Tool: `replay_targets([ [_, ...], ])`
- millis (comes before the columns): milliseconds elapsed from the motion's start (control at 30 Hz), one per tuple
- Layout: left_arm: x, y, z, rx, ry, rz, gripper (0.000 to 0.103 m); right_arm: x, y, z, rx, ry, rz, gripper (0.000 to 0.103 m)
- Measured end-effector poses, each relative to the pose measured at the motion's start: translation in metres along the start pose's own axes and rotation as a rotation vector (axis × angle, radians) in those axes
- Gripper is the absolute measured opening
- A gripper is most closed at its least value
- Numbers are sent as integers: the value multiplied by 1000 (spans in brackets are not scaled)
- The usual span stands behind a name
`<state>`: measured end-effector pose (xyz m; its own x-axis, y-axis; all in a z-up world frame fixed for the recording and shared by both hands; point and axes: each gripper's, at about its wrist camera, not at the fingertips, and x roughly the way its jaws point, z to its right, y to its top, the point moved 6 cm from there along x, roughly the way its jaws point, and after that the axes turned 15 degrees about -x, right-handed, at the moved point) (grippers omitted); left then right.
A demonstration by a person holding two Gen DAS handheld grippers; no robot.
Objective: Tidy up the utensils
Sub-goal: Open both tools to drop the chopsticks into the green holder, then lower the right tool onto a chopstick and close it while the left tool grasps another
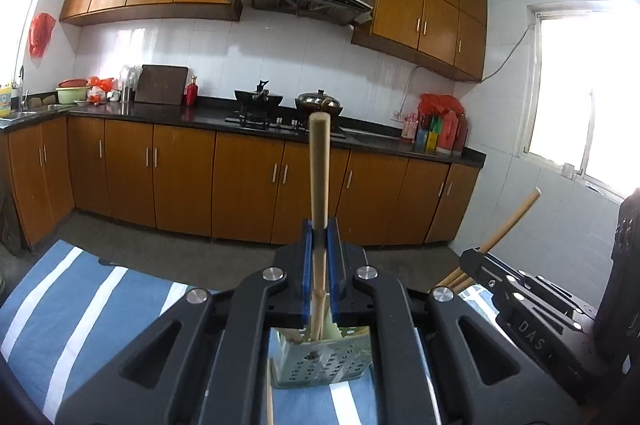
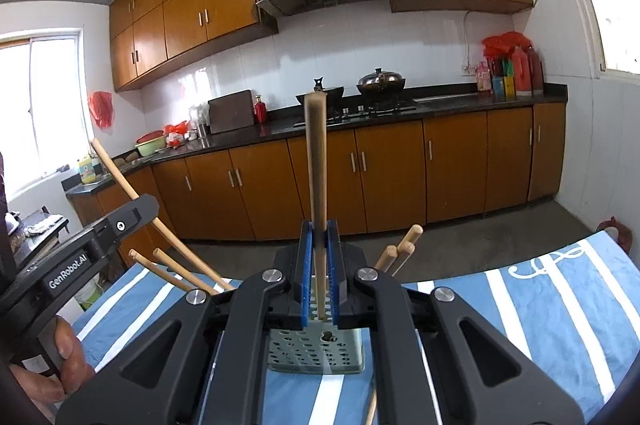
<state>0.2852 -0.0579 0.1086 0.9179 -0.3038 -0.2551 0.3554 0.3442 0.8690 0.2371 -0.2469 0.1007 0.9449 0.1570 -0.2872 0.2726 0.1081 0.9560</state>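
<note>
the left gripper [image 1: 319,237] is seen clamped on a wooden stick [image 1: 320,169], its blue pads [image 1: 307,265] pressed to either side of the shaft; the stick rises toward 12 o'clock in the left wrist view and its lower end drops behind the gripper body toward a perforated green holder [image 1: 320,361] at 6 o'clock. the holder stands on a blue and white striped cloth [image 1: 72,301]. at 3 o'clock in that view the right gripper [image 1: 472,259] is seen from the side, with a stick [image 1: 510,221] slanting up out of it toward 1 o'clock. the right gripper [image 2: 319,237] is likewise closed on an upright stick [image 2: 316,165], held between its blue pads [image 2: 332,265] directly above the holder [image 2: 316,351]. more sticks [image 2: 400,251] lean out toward 1 o'clock beside it, and others [image 2: 172,271] lean toward 10 o'clock. at 9 o'clock in the right wrist view the left gripper's body [image 2: 80,245] is seen, with a hand [image 2: 60,365] wrapped round its grip at 8 o'clock. kitchen cabinets [image 2: 360,177] and a hob with pots [image 2: 380,81] fill the background.
</note>
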Motion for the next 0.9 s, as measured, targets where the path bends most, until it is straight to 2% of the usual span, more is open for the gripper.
replay_targets([
  [200, -9, 4, -7, -20, -9, 12, 15, -11, 5, -1, 6, -2, 18, 14],
  [367, -43, 10, -19, -59, -32, 48, 21, -44, 5, 6, 22, -17, 61, 16],
  [400, -51, 9, -23, -65, -32, 50, 23, -50, 1, 9, 23, -26, 60, 18],
  [467, -64, 2, -33, -65, -11, 45, 29, -61, -13, 16, 21, -56, 35, 29],
  [533, -73, -16, -53, -61, 29, 4, 32, -64, -40, 23, 14, -89, -35, 29],
  [700, -55, -83, -107, -50, 169, -192, 33, -39, -123, 25, 55, -85, -283, 29],
  [800, -37, -124, -128, -50, 218, -324, 32, -22, -168, 11, 99, -41, -405, 29],
  [900, -28, -157, -134, -37, 226, -408, 32, -10, -196, -10, 93, -1, -483, 29],
])
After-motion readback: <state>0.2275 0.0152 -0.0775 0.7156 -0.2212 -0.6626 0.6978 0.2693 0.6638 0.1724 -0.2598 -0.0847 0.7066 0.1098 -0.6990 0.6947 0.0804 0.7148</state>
